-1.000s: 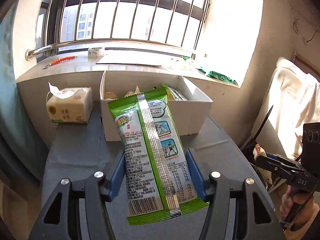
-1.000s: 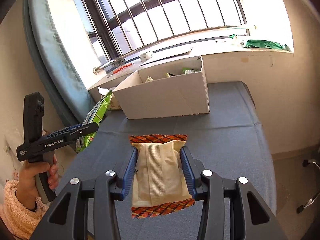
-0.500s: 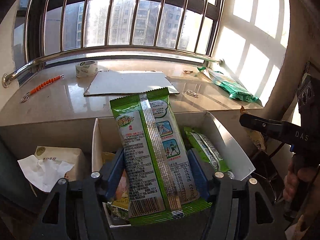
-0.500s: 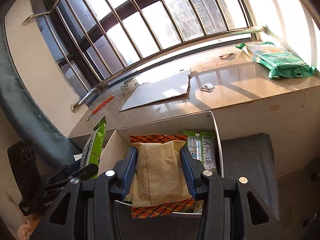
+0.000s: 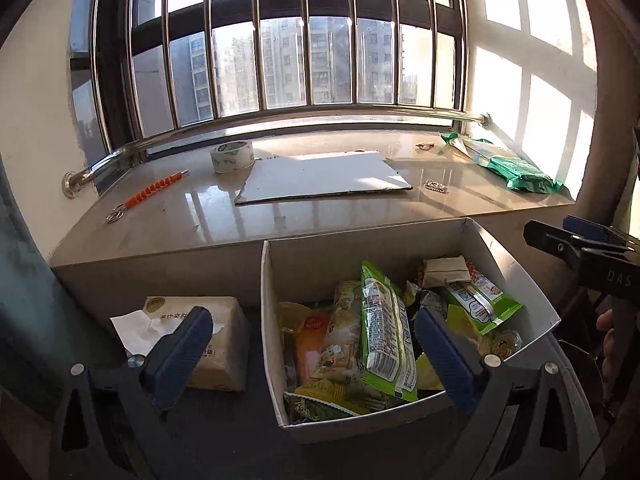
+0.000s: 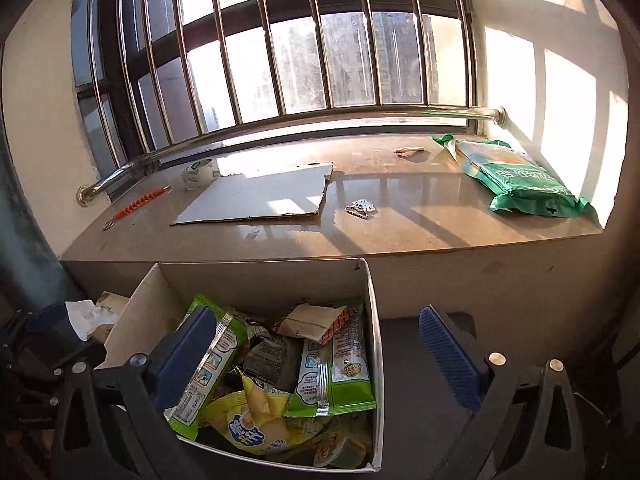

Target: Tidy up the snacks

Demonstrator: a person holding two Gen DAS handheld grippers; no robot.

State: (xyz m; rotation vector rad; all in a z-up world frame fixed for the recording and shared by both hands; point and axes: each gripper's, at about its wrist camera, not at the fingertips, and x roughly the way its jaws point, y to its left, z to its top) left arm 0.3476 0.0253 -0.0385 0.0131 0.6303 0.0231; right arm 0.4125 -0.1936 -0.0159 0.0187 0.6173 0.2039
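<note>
A white cardboard box (image 5: 516,276) (image 6: 374,320) full of snack packets stands below the window sill. My left gripper (image 5: 316,352) is open and empty above the box's front left. The long green packet (image 5: 384,328) (image 6: 204,368) lies inside the box. My right gripper (image 6: 320,354) is open and empty above the box's right side. The beige packet with orange patterned ends (image 6: 314,320) (image 5: 446,270) lies at the back of the box.
A tissue pack (image 5: 208,340) sits left of the box on the dark table. On the sill lie a cardboard sheet (image 5: 324,176), a tape roll (image 5: 232,156), an orange-handled tool (image 5: 152,190) and a green bag (image 6: 516,180). The right gripper's body (image 5: 580,244) shows at the right edge.
Both grippers have opened and let go of their packets, which now lie in the box. The green packet and the beige packet dropped in from above.
</note>
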